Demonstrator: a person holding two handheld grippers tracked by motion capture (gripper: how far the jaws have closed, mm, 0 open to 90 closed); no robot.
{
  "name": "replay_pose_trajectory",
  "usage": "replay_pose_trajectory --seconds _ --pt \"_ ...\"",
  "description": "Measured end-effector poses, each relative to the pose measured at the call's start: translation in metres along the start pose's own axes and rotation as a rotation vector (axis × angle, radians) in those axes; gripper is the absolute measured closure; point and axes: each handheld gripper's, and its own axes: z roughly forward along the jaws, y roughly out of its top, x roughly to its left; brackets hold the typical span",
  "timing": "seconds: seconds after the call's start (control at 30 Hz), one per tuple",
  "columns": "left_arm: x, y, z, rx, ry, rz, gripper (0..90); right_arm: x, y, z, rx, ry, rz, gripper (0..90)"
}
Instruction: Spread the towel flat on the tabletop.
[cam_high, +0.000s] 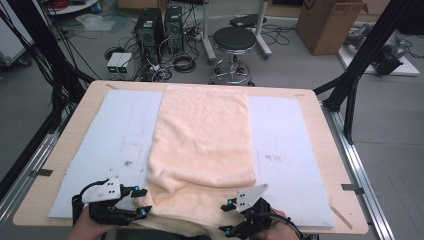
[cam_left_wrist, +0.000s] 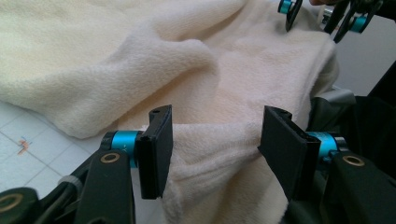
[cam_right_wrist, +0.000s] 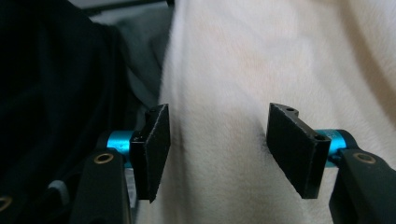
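A cream towel (cam_high: 202, 135) lies lengthwise down the middle of the white mat (cam_high: 110, 145), and its near end is rumpled and hangs over the table's front edge. My left gripper (cam_high: 141, 202) is at the towel's near left corner. In the left gripper view (cam_left_wrist: 215, 149) its jaws stand apart with a fold of towel (cam_left_wrist: 187, 60) between them, not pinched. My right gripper (cam_high: 226, 217) is at the near right part of the towel. Its jaws (cam_right_wrist: 217, 149) are also apart over the fleece (cam_right_wrist: 261, 56). The right gripper (cam_left_wrist: 322, 14) shows far off in the left gripper view.
The mat sits on a wooden table (cam_high: 325, 130). Black frame struts (cam_high: 360, 65) stand at the right and dark cables at the left. On the floor beyond are a stool (cam_high: 234, 42), computer towers (cam_high: 150, 27) and a cardboard box (cam_high: 330, 22).
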Motion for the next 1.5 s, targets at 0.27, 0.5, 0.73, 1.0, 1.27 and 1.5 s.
replay_pose_trajectory --seconds 0.27,0.5,0.73,1.0,1.27,1.5 --pt "-0.005 0.002 0.015 0.085 0.02 0.03 79.9 -0.008 0.003 0.004 0.034 -0.055 0.011 79.7" --pt "-0.03 -0.007 -0.012 0.043 0.026 0.025 83.7 0.002 0.005 -0.005 -0.002 -0.014 -0.003 82.7" --pt "-0.068 -0.02 -0.036 0.073 0.006 0.009 84.0 0.024 0.006 -0.005 0.019 0.069 -0.04 82.4" --pt "-0.07 -0.011 -0.037 0.03 -0.027 0.009 53.0 0.025 0.015 -0.017 -0.067 0.117 -0.026 54.3" --pt "-0.017 0.005 0.007 0.051 0.061 0.058 46.2 -0.025 0.024 -0.022 0.003 -0.136 -0.008 47.5" --pt "-0.016 -0.011 0.016 0.131 0.022 0.092 45.5 -0.026 -0.002 -0.021 0.061 -0.094 0.022 43.5"
